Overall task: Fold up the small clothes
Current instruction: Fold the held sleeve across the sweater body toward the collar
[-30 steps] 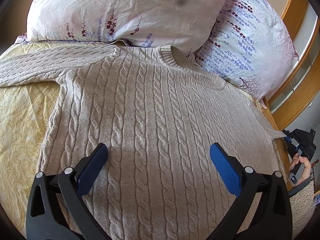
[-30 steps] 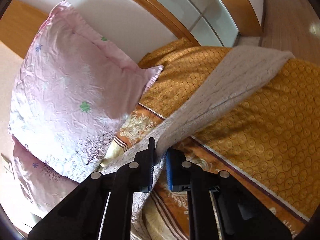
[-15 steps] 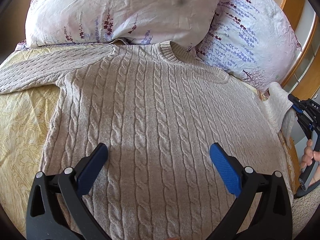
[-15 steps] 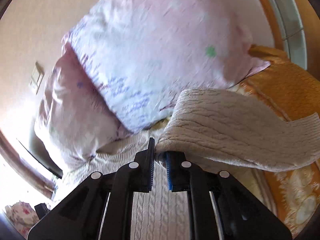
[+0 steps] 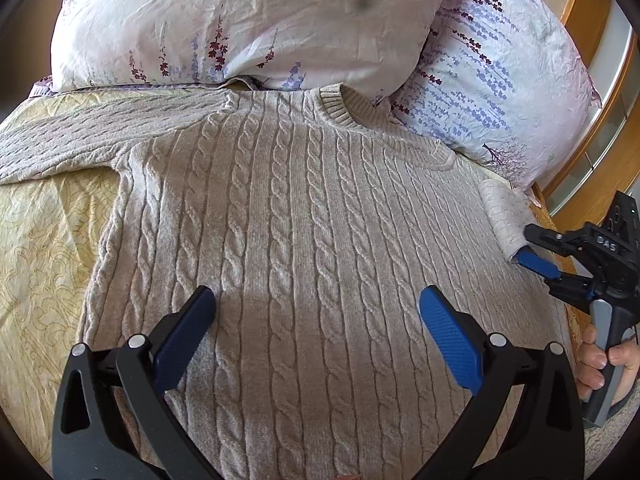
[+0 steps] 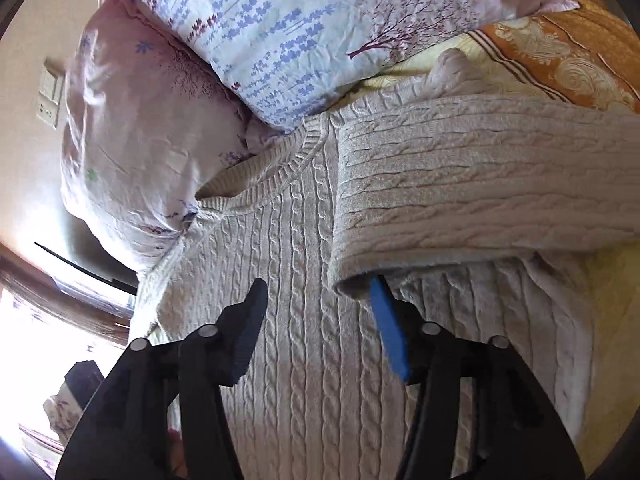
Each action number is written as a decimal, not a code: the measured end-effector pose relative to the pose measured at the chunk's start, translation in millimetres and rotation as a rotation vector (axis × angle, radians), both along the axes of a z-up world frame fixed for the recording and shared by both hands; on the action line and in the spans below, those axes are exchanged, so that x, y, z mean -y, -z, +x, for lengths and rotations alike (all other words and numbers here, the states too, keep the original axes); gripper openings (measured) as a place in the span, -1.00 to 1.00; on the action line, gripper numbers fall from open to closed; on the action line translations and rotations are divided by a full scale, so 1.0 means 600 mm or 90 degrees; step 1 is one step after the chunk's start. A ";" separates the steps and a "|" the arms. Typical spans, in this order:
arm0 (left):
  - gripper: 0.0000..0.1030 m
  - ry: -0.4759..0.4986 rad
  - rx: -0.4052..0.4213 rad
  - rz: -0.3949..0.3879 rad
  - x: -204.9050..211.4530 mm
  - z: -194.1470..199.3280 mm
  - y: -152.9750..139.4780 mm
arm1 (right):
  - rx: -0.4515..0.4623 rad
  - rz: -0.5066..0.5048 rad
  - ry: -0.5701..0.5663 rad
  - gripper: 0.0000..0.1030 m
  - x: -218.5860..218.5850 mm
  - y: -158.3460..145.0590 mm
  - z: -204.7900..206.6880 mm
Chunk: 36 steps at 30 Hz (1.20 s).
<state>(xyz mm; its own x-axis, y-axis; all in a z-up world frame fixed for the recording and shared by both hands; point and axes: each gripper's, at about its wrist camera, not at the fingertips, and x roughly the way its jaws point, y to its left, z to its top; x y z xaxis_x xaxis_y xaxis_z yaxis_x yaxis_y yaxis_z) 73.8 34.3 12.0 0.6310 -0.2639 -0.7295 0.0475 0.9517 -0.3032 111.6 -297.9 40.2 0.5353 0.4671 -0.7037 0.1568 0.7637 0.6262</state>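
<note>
Bedspread (image 5: pixel 44 248), pale yellow with a faint scroll pattern, showed at the far left of the left wrist view, with one sleeve (image 5: pixel 92 140) of the sweater lying flat across it and running off toward the left edge. Beige cable-knit sweater (image 5: pixel 304 240) lay spread flat on the bed, neckline (image 5: pixel 340 106) up against the pillows, body filling the middle of the view. White pillow with purple sprigs (image 5: pixel 248 20) sat just behind the collar; a second pillow with blue and purple sprigs (image 5: pixel 492 76) leaned beside it to the right. Left gripper (image 5: pixel 316 320) hung over the lower chest of the sweater, blue pads spread wide apart, nothing between them; whether they touched the knit could not be told. Further right, the other sleeve (image 5: pixel 504 220) was folded inward onto the edge of the sweater body, its cuff end just at the tip of the right gripper (image 5: pixel 538 256), which a hand (image 5: pixel 604 364) held by its grey handle. Wooden bed frame (image 5: pixel 588 12) curved along the right edge. In the right wrist view the right gripper (image 6: pixel 320 304) had its jaws opening, pads apart; the folded sleeve (image 6: pixel 472 184) lay across the sweater body (image 6: pixel 312 380), its cuff resting against the tip of the blue right finger (image 6: pixel 390 340) and no longer pinched. Orange patterned cover (image 6: pixel 580 64) showed at upper right, beyond the sleeve.
</note>
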 end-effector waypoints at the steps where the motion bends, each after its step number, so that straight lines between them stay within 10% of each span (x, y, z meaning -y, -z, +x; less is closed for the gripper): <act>1: 0.97 0.000 0.000 -0.001 0.000 -0.001 0.000 | 0.011 0.010 0.011 0.12 0.013 -0.011 -0.015; 10: 0.97 0.000 0.000 -0.003 -0.001 0.000 -0.002 | -0.050 0.121 0.358 -0.01 0.238 0.022 -0.127; 20: 0.97 -0.001 0.001 -0.006 -0.001 -0.001 -0.001 | -0.040 0.108 0.514 -0.40 0.298 0.041 -0.129; 23: 0.97 -0.001 0.000 -0.004 -0.001 -0.001 -0.001 | -0.045 0.100 0.511 -0.78 0.307 0.052 -0.112; 36: 0.97 -0.002 0.003 -0.020 -0.005 0.001 -0.003 | 0.133 0.245 0.274 -0.79 0.159 -0.058 0.001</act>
<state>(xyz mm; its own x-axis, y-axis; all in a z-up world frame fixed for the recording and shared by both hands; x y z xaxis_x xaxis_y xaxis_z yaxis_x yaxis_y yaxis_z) 74.2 37.3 14.0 0.6351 -0.2852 -0.7178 0.0468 0.9418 -0.3328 112.0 -393.5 75.3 0.8406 0.3785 -0.3874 0.2453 0.3716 0.8954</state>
